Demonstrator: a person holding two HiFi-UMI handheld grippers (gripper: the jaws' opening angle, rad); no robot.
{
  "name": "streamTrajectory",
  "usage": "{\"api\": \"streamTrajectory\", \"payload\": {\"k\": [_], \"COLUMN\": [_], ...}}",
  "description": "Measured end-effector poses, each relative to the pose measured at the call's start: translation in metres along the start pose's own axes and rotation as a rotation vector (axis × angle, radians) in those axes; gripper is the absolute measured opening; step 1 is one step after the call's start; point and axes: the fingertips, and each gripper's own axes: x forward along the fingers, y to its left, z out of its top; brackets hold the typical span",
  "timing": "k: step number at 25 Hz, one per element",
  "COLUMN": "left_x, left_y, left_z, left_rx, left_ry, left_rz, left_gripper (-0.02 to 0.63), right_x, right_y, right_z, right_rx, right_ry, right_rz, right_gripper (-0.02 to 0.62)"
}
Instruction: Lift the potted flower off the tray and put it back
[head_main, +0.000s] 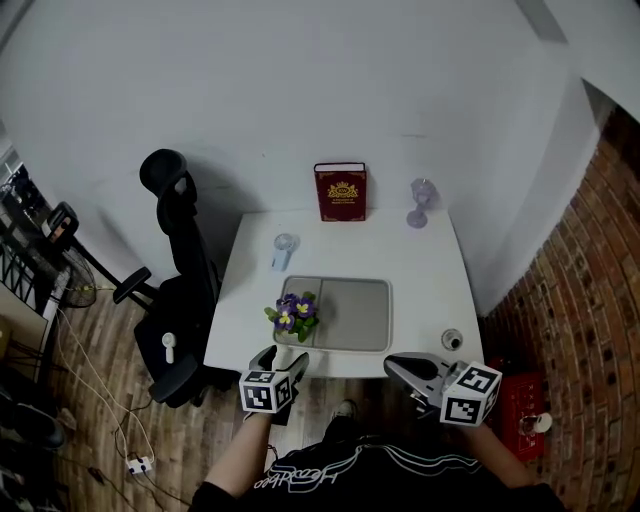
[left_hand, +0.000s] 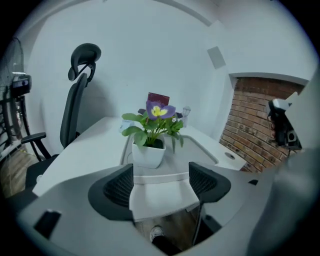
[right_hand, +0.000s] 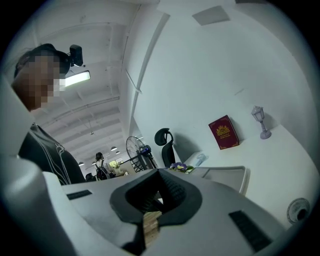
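A small white pot with purple and yellow flowers stands on the front left corner of the grey tray. My left gripper hovers just off the table's front edge, in front of the pot, jaws open. From the left gripper view the potted flower stands upright just beyond the gap of the left gripper, untouched. My right gripper is held off the front edge to the right, shut and holding nothing. The right gripper view shows the right gripper, the flower and the tray beyond it.
A red book stands against the wall at the table's back, with a purple goblet beside it. A small pale blue glass sits behind the tray. A black office chair is at the left, and a cable grommet and a brick wall are at the right.
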Motion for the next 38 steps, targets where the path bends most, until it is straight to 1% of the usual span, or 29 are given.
{"api": "streamTrajectory", "payload": {"k": [5,6,7,8,9,10,12,15,17,19,24,26,30,34,38], "left_x": [-0.051,-0.063,-0.075,-0.087,-0.098,-0.11,-0.131,-0.157,-0.171,-0.181,-0.192,-0.188,-0.183,-0.187,-0.193], "left_y": [-0.046,-0.056,-0.066,-0.076,-0.087,-0.097,-0.116,-0.136,-0.144,-0.15,-0.151,-0.145,-0.129,-0.109,-0.086], "left_z": [0.022,0.028,0.034,0.04,0.045,0.049,0.053,0.055,0.057,0.058,0.061,0.062,0.072,0.081,0.079], "left_rx": [-0.032,-0.035,-0.041,-0.047,-0.052,-0.051,-0.031,-0.009,-0.025,-0.03,0.064,0.068,0.059,0.065,0.064], "left_ry": [-0.077,-0.097,-0.121,-0.147,-0.173,-0.195,-0.23,-0.277,-0.309,-0.325,-0.32,-0.307,-0.289,-0.266,-0.243], "left_rz": [-0.126,-0.142,-0.157,-0.177,-0.205,-0.235,-0.28,-0.328,-0.362,-0.378,-0.366,-0.363,-0.388,-0.401,-0.418], "left_gripper": [0.359,0.347,0.302,0.221,0.18,0.166,0.099,0.064,0.054,0.046,0.04,0.038,0.037,0.037,0.035], "right_x": [-0.003,-0.003,-0.003,-0.003,-0.003,-0.002,0.0,0.0,0.0,0.0,0.005,0.008,0.022,0.042,0.06], "right_y": [0.024,0.029,0.034,0.038,0.043,0.047,0.054,0.063,0.069,0.072,0.079,0.077,0.077,0.085,0.095], "right_z": [-0.011,-0.014,-0.016,-0.019,-0.021,-0.023,-0.026,-0.029,-0.035,-0.043,-0.047,-0.044,-0.031,-0.025,-0.024], "right_rx": [-0.01,-0.012,-0.015,-0.018,-0.023,-0.028,-0.039,-0.051,-0.045,-0.031,-0.037,-0.027,-0.015,-0.002,0.008], "right_ry": [0.018,0.022,0.027,0.031,0.035,0.037,0.039,0.032,0.028,0.029,0.015,0.012,-0.018,-0.04,-0.048], "right_rz": [0.051,0.061,0.071,0.081,0.09,0.099,0.114,0.135,0.15,0.161,0.161,0.144,0.111,0.087,0.059], "right_gripper": [0.002,0.002,0.002,0.002,0.002,0.002,0.002,0.002,0.002,0.002,0.002,0.002,0.002,0.002,0.002]}}
